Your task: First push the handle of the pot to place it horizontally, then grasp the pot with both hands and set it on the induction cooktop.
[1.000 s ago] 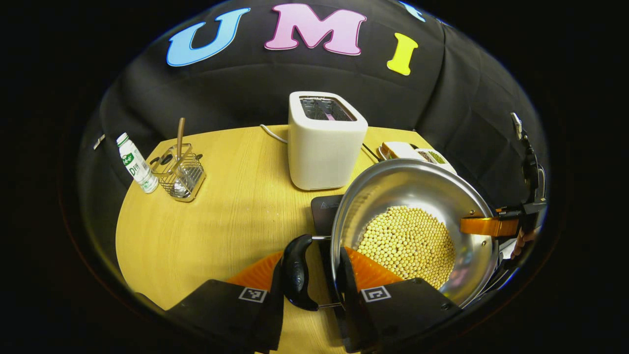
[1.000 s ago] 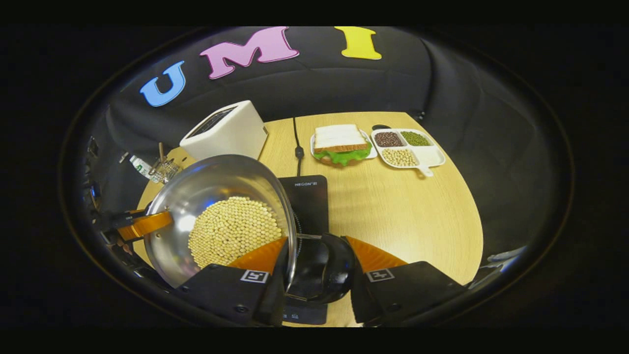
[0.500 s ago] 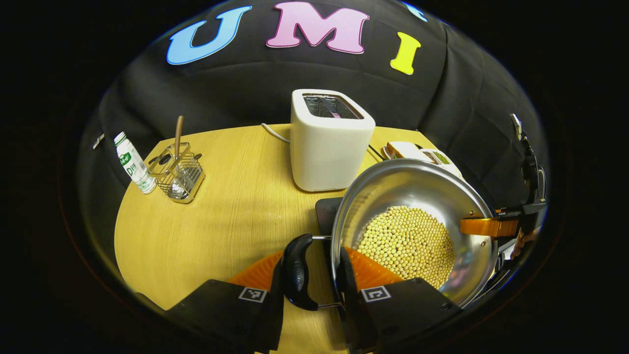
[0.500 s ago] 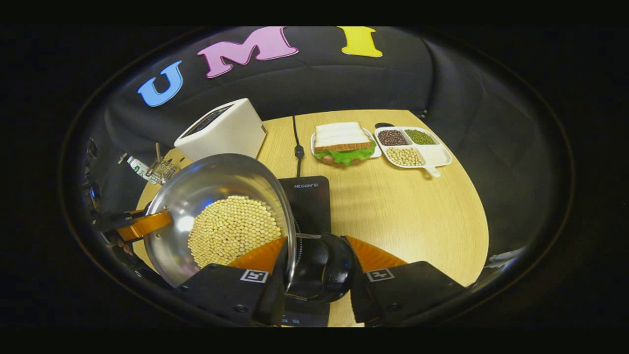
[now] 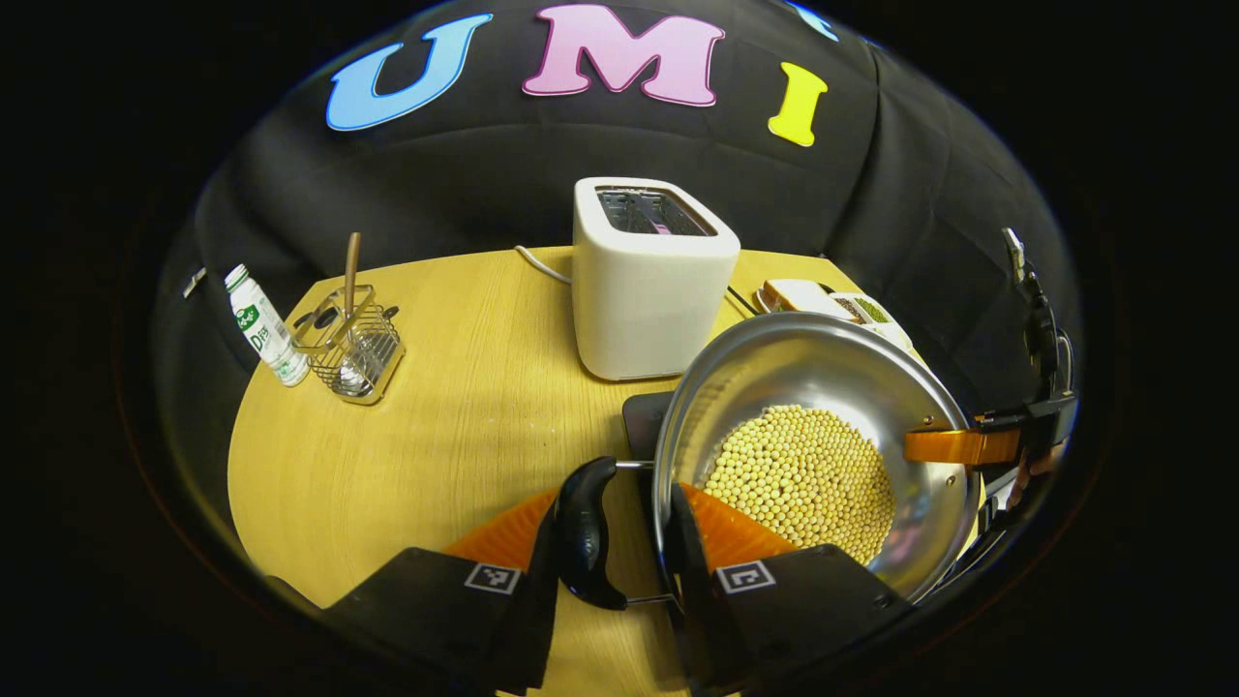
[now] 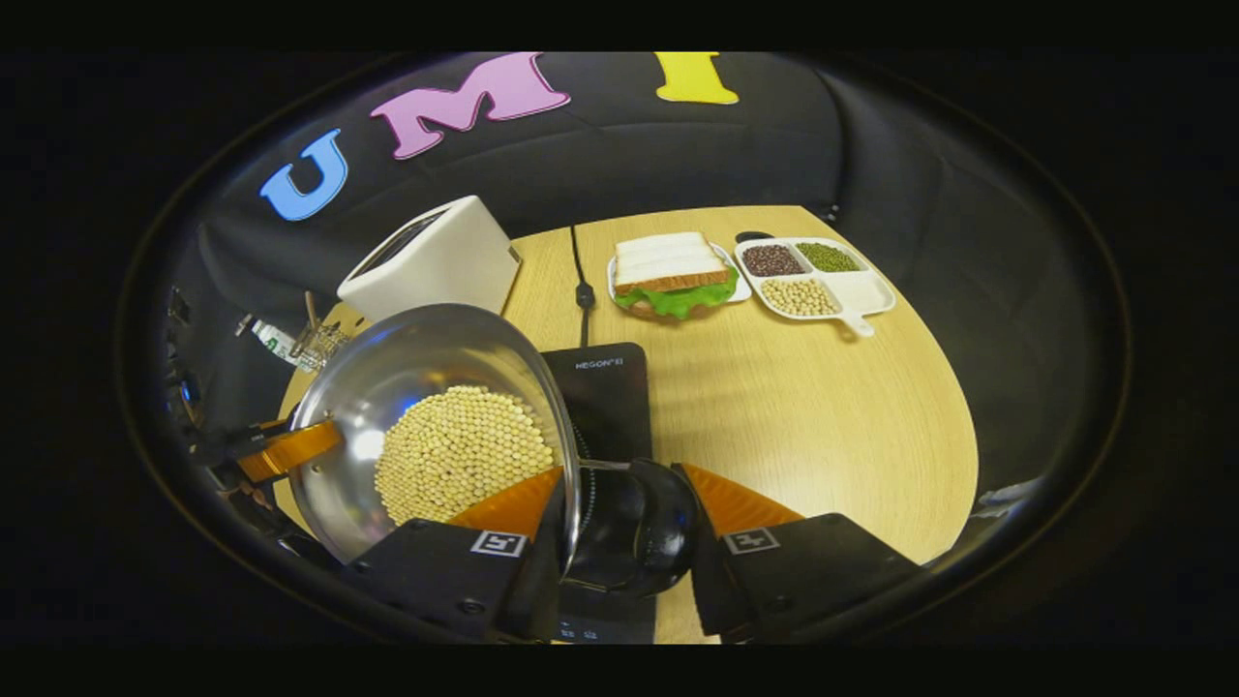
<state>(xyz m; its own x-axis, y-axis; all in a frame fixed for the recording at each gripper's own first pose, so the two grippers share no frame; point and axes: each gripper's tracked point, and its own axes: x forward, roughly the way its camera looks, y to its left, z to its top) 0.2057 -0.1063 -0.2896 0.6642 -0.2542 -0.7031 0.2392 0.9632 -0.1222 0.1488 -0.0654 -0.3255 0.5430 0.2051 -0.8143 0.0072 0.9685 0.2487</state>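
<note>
Steel pot [image 5: 823, 387] held between left claw [image 5: 610, 542], right claw [image 6: 624, 528].

Steel pot [image 5: 823, 387] of yellow beans [image 5: 799, 474], black side handles level, held above black induction cooktop [image 6: 605, 387].

Left hand-held gripper [image 5: 613, 542]: black angular housings, each with a square black-and-white fiducial tag, one screw visible. Right hand-held gripper [image 6: 624, 528]: same build, screws on housings.

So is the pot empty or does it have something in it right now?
Not empty. The pot holds a layer of small yellowish beans covering its bottom, well below the rim; its bare steel wall shows above them.
</note>
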